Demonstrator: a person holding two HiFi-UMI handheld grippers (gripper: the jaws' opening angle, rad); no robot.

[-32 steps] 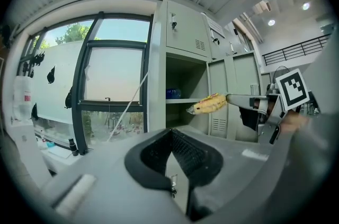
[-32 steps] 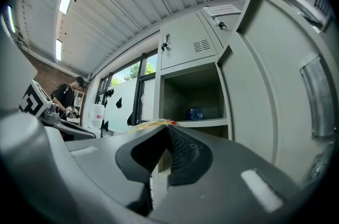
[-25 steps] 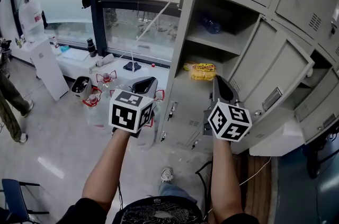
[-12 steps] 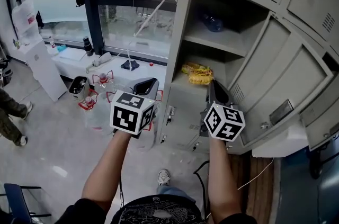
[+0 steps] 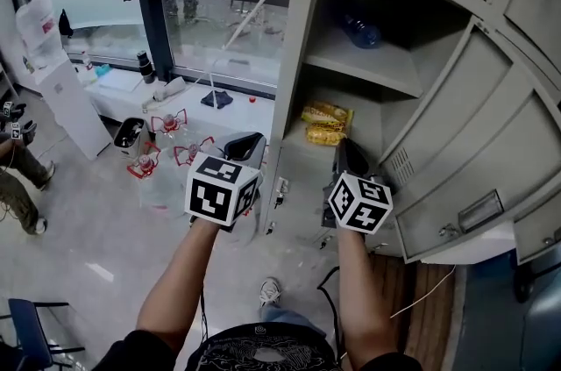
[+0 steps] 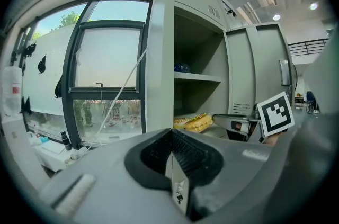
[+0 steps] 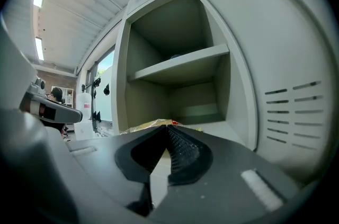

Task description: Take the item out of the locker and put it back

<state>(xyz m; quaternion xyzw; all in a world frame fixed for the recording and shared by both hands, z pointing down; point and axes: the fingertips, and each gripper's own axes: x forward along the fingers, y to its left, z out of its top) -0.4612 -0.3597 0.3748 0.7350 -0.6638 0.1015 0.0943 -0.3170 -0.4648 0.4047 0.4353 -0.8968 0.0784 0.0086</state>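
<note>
Gripper views, not head view, show left gripper point(image 6: 170, 133), right gripper point(image 7: 165, 130) closed

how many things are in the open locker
3: a blue bottle on the upper shelf; a rear yellow pack and a front yellow pack, one behind the other, on the lower shelf. Dark corners may hide more.

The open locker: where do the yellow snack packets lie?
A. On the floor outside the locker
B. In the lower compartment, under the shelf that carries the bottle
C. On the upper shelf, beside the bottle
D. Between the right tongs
B: in the head view the yellow packets lie in the lower compartment of the locker, and the bottle lies on the shelf above them.
</note>
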